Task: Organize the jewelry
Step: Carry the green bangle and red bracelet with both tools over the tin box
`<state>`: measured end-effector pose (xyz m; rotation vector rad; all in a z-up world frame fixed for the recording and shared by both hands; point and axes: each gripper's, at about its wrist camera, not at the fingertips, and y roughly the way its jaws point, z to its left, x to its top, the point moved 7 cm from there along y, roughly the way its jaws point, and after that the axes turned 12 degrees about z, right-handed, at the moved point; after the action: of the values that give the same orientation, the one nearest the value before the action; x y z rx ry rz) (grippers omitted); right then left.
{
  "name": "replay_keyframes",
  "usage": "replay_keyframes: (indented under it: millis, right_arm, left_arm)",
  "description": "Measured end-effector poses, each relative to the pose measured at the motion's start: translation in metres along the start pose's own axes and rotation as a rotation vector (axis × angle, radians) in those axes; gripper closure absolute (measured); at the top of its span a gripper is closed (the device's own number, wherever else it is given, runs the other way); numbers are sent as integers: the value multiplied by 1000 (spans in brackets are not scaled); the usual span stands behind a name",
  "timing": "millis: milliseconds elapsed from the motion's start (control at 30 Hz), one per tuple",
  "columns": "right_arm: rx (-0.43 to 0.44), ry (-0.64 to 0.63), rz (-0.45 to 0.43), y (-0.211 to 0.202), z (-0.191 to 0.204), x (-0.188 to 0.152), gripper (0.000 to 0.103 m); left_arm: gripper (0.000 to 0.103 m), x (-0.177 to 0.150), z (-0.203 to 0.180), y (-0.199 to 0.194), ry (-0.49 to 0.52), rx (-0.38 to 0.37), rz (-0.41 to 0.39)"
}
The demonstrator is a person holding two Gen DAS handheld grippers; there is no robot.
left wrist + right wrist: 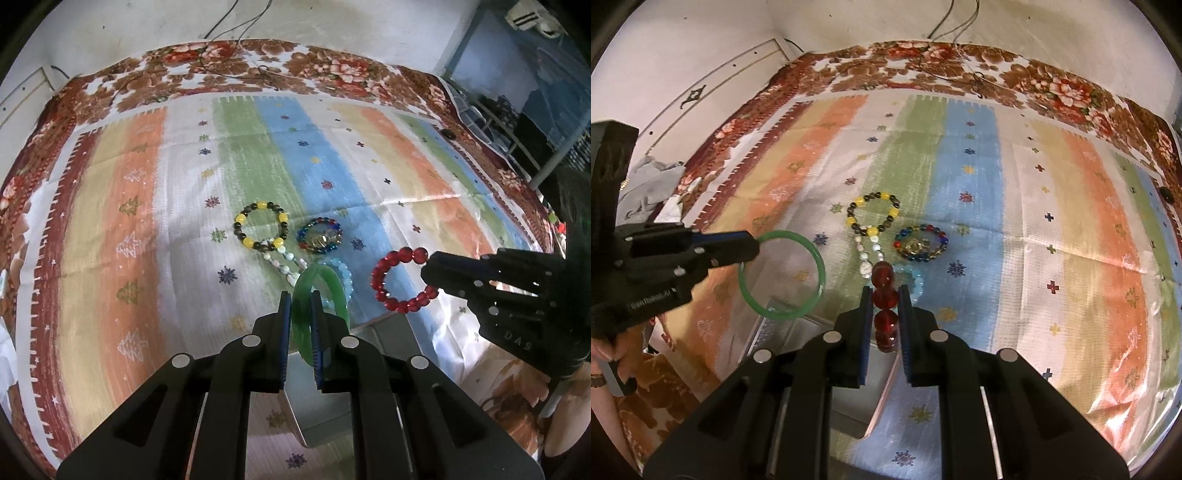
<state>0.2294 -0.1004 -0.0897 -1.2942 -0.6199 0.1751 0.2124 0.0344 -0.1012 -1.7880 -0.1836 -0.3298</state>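
The green bangle [320,295] is the largest piece in hand: a smooth, translucent, glassy ring. It looks rigid and slick, probably brittle if dropped, so a firm pinch across the band suits it best. The left gripper [300,299] has its fingers pinched on the band, and the ring hangs in the air above the striped cloth [147,206], over the edge of a shiny tray [317,413] near the cloth's front edge.

The red bead bracelet [884,299] is smaller: glossy dark-red round beads, apparently strung on a cord. It should be light and floppy, the beads apt to roll between flat pads, so squeezing squarely on one bead is the safer hold. The right gripper [884,295] has its fingers closed on a bead, and the loop dangles clear of the cloth.

Still lying mid-cloth, close together, are a yellow-and-dark bead bracelet [261,225], a multicoloured bead bracelet [320,235], a pale blue bead bracelet [341,275] and a white bead strand [284,264]; all look light and limp
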Motion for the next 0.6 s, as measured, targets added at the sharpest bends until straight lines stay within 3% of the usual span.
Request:
replay_keyframes:
  millis: [600]
  right_arm:
    - [72,-77,2,-14,38,-51,88]
  left_arm:
    - [93,-48,-23,-7,47,-8,-11]
